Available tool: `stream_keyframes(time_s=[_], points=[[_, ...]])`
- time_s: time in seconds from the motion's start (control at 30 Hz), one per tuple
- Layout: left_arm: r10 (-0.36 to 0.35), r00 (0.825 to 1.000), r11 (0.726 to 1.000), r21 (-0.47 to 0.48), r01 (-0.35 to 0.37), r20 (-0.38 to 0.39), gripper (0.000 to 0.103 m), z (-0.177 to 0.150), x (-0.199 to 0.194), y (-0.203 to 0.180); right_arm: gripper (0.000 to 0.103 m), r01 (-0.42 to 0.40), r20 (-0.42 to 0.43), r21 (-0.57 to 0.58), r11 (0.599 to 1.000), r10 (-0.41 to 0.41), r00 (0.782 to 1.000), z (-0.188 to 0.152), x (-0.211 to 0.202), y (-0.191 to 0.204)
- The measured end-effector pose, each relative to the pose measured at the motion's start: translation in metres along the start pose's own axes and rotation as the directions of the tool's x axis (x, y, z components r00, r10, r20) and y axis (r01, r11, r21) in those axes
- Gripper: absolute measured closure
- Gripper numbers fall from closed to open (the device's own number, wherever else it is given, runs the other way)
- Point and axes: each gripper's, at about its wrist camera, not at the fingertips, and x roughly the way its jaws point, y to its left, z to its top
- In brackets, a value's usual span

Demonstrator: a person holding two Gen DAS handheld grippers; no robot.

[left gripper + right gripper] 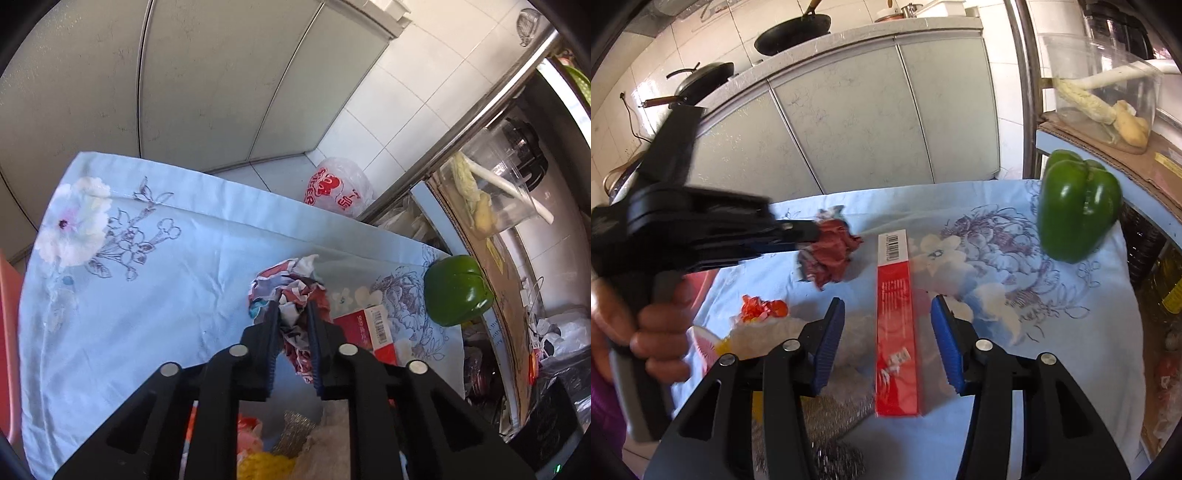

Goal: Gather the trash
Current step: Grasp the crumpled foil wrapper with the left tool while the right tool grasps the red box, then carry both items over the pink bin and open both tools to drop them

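A crumpled red-and-white printed paper wad [291, 284] rests on the pale blue floral tablecloth [129, 295]. My left gripper [293, 308] is shut on it, both pads pressing its sides. The right wrist view shows that gripper [812, 230] from the side, a hand around its handle and the wad [831, 254] at its tip. A long red box with a barcode [895, 321] lies flat on the cloth. My right gripper [887, 304] stands open astride it, with a gap between each blue pad and the box. The box [373, 328] lies just right of the wad.
A green bell pepper [1078, 210] sits at the table's far right corner. Near the front left lie an orange wrapper [761, 308], white crumpled material [764, 332] and a steel scourer [834, 454]. A cardboard-topped shelf [1108, 155] stands to the right and grey cabinets [849, 122] behind. A printed plastic bag [340, 184] is on the floor.
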Motion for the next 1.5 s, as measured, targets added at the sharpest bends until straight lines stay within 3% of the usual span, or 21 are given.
stream_keyframes(time_s=[0.17, 0.23, 0.3, 0.63, 0.87, 1.1, 1.33, 1.5], points=[[-0.044, 0.998, 0.999, -0.031, 0.045, 0.036, 0.090, -0.016, -0.030, 0.015, 0.054, 0.015, -0.058, 0.045, 0.999, -0.013, 0.998, 0.003, 0.021, -0.006], [-0.058, 0.997, 0.997, -0.041, 0.060, 0.055, 0.090, -0.022, -0.045, 0.023, 0.071, 0.013, -0.074, 0.075, 0.997, -0.007, 0.997, 0.002, 0.023, -0.012], [-0.066, 0.995, 0.997, -0.046, 0.070, 0.072, 0.090, -0.027, -0.059, 0.032, 0.077, -0.007, -0.079, 0.106, 0.994, 0.015, 0.997, 0.001, 0.021, -0.017], [-0.064, 0.989, 0.997, -0.026, 0.068, 0.131, 0.090, -0.056, -0.108, 0.053, 0.078, 0.071, -0.066, 0.129, 0.989, -0.063, 0.996, -0.020, -0.023, -0.033], [0.011, 0.975, 0.999, 0.044, -0.021, 0.222, 0.090, -0.077, -0.140, 0.062, 0.078, 0.071, 0.010, 0.101, 0.992, -0.073, 0.997, -0.014, -0.063, -0.021], [0.102, 0.938, 0.992, 0.031, -0.119, 0.332, 0.090, -0.093, -0.179, 0.091, 0.078, 0.013, 0.071, 0.015, 1.000, -0.014, 0.997, 0.000, -0.079, 0.021], [0.202, 0.890, 0.979, -0.055, -0.197, 0.410, 0.090, -0.104, -0.215, 0.136, 0.078, -0.118, 0.092, -0.098, 0.988, 0.127, 0.988, 0.023, -0.074, 0.089], [0.296, 0.851, 0.955, -0.118, -0.272, 0.434, 0.090, -0.113, -0.234, 0.168, 0.078, -0.210, 0.061, -0.191, 0.959, 0.225, 0.973, 0.035, -0.054, 0.149]])
